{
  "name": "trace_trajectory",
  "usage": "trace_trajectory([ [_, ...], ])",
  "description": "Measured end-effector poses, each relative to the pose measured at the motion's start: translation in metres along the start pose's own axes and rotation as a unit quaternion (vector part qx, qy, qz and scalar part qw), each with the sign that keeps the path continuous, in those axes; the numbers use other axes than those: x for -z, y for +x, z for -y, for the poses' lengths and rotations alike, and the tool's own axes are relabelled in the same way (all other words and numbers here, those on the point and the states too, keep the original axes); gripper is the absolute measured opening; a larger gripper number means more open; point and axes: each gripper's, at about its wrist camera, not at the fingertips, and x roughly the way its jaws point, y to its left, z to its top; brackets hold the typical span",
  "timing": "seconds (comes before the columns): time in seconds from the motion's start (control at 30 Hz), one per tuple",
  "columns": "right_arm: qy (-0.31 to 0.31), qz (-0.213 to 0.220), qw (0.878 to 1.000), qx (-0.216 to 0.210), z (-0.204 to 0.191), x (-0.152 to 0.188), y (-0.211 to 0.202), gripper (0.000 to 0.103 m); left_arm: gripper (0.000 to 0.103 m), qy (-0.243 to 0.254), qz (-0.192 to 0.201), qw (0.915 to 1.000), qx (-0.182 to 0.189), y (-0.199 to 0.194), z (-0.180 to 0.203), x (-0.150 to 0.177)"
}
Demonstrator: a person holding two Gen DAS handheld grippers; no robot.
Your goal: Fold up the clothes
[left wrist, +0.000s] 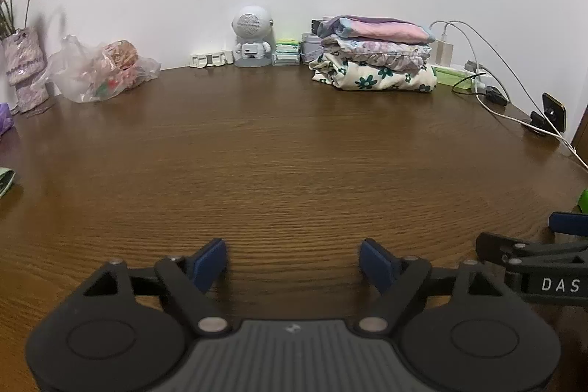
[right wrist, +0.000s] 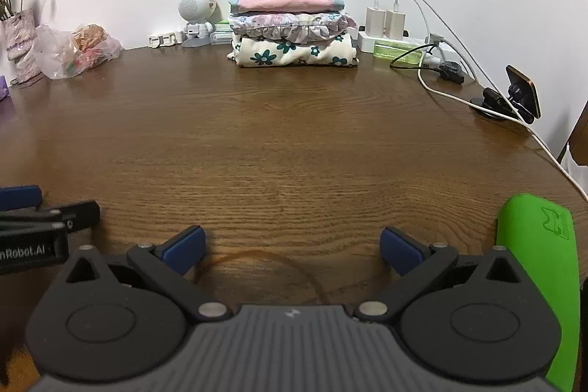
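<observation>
The broad brown wood-grain tabletop (right wrist: 294, 135) fills both views, bare across its middle. At its far edge, against the white wall, sits a stack of three folded clothes (right wrist: 294, 28): a cream piece with teal flowers at the bottom, a ruffled lilac floral piece in the middle, a pink and blue one on top. The stack lies well apart from both tools, straight ahead of the right tool (right wrist: 292, 250) and ahead and to the right of the left tool (left wrist: 293, 265), its long side running along the wall. By that line the right hand looks the nearer one.

Both tools hover low over the near part of the tabletop, side by side, jaws spread wide with nothing between the blue pads; the right stands a little wider.

No unfolded garment shows near either tool, so I cannot tell what is to be folded. A bright green flat thing (right wrist: 536, 267) beside the right tool is cut off by the frame, as is a green scrap (left wrist: 6, 179) at the left edge; neither can be identified.
</observation>
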Motion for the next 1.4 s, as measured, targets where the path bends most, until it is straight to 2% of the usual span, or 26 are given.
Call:
trace_trajectory([
  [0.23,0.003,-0.001,1.000,0.002,-0.0002,-0.0023,0.0026,0.102,0.103,-0.007,-0.008,0.9999,-0.008,0.0023,-0.0004,0.0008],
  [1.4,-0.002,0.000,1.000,-0.011,-0.0058,0.0020,-0.0038,0.102,0.103,-0.011,-0.012,0.9998,-0.006,0.0004,-0.0023,0.0010],
])
